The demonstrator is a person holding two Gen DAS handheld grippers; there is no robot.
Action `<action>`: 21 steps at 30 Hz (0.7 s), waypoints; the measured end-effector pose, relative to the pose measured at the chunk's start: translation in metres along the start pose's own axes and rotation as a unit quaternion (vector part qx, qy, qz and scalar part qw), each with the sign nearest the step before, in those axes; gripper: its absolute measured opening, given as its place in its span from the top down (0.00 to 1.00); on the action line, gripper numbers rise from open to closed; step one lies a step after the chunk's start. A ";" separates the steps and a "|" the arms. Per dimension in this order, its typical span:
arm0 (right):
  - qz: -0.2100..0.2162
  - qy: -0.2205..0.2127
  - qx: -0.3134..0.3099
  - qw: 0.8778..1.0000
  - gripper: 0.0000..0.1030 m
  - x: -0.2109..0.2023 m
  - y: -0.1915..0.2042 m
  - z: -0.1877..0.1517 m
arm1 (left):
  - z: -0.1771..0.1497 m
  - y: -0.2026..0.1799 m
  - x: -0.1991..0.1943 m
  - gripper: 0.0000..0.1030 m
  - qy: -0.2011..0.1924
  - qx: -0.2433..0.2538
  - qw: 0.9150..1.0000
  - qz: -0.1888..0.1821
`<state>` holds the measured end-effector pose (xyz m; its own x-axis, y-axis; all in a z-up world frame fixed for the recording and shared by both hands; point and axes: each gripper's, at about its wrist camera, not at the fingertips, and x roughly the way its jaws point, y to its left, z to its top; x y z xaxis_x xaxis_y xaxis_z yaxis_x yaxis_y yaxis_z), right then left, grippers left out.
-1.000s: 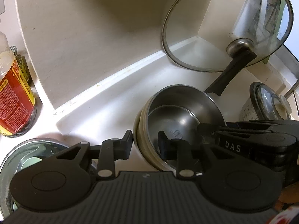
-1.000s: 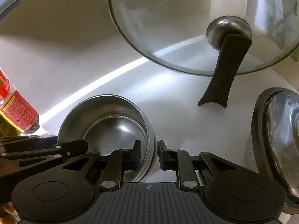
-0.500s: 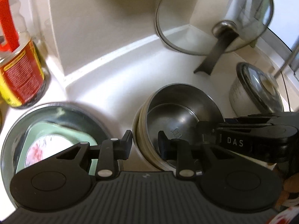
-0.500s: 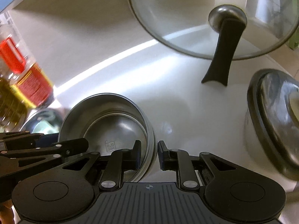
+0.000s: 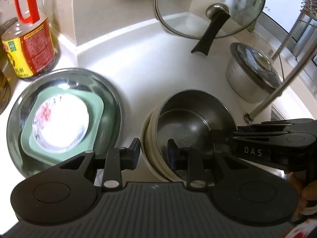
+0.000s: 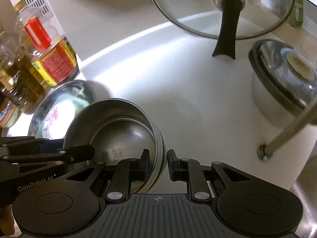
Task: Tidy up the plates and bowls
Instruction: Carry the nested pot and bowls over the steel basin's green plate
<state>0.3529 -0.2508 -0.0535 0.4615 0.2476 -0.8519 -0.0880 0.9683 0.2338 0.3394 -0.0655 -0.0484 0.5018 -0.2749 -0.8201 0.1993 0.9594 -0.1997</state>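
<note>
1. The left wrist view is showing the whole wide steel dish (image 5: 111, 91), lying on the white surface (image 5: 150, 59) to the left of the left tongs (image 5: 153, 151), with a pale green square plate (image 5: 95, 107) and a round white plate (image 5: 59, 123) nested inside; the right wrist view is catching only a slice of it behind the bowls.
2. The left tongs are pinching the left wall of the stack of bowls (image 5: 188, 130), one finger outside, one inside the steel bowl.
3. The right tongs (image 6: 157, 165) are pinching the opposite wall the same way, straddling the rim.
4. The stack is sitting between the two tongs: a grey steel bowl with a small stamped mark on its floor, nested in cream-rimmed bowls whose edges are showing as thin bands.
5. Ahead of the tongs, a glass lid (image 5: 210, 8) with a black handle is leaning against the wall corner; to the right, a lidded pot (image 5: 251, 73) is standing beside a slanted metal rod (image 5: 281, 83).
6. Only the right wrist view is showing several oil bottles (image 6: 53, 59) grouped at far left.
7. The white plate's pattern is blurring, the lower bowls are mostly hidden, and whether the stack is resting on the surface is hard to tell.
</note>
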 end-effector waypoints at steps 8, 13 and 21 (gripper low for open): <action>0.003 -0.002 0.005 1.000 0.81 -0.010 0.007 -0.020 | -0.018 0.009 -0.004 0.70 0.021 -0.034 0.999 -0.016; 0.013 0.004 0.022 1.000 0.80 -0.011 0.002 -0.017 | -0.018 0.011 0.001 0.68 0.031 -0.044 0.998 -0.018; 0.018 0.020 0.029 0.999 0.79 -0.007 -0.001 -0.013 | -0.015 0.007 0.005 0.70 0.040 -0.043 0.998 -0.013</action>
<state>0.3379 -0.2525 -0.0539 0.4225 0.2852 -0.8603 -0.0515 0.9552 0.2914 0.3304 -0.0592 -0.0622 0.4271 -0.2970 -0.8540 0.1374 0.9549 -0.2634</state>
